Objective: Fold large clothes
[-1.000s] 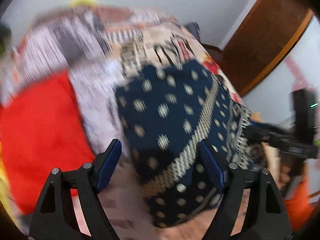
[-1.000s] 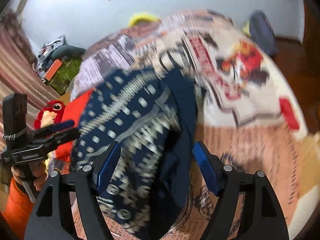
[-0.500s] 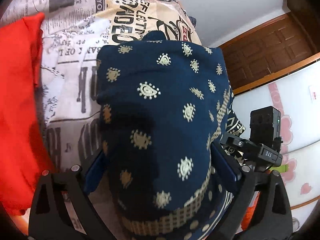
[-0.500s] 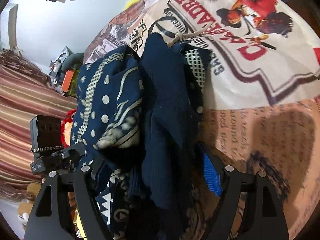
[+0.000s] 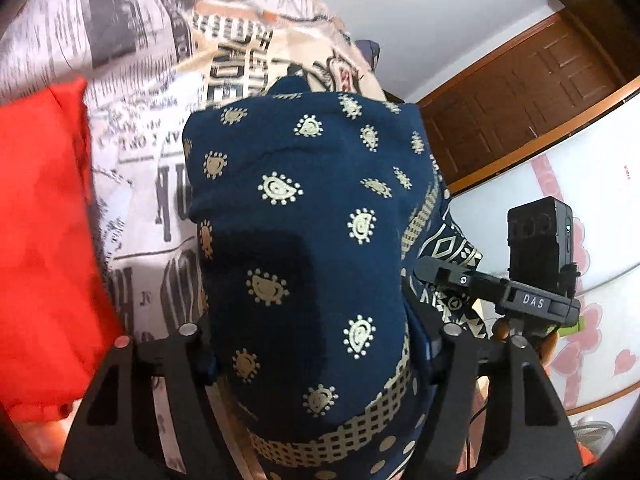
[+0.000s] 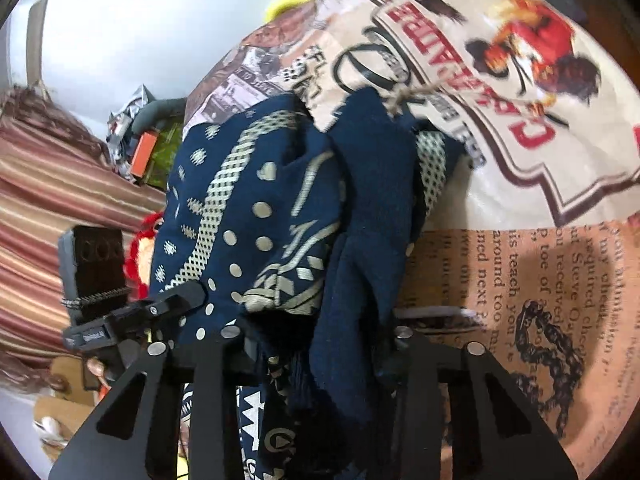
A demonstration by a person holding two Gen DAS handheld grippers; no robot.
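Both grippers – left (image 5: 320, 360) and right (image 6: 316, 344) – are closing on the navy cloth (image 5: 304, 240), now bunched at frame centre where jaws earlier gaped – gathering for a fold.

White wall (image 5: 420, 20), brown wooden door (image 5: 520, 92)

The left gripper (image 5: 320, 360) is closing on the navy patterned garment (image 5: 304, 240) bunched between its jaws, above the newspaper-print bedspread (image 5: 160, 80).
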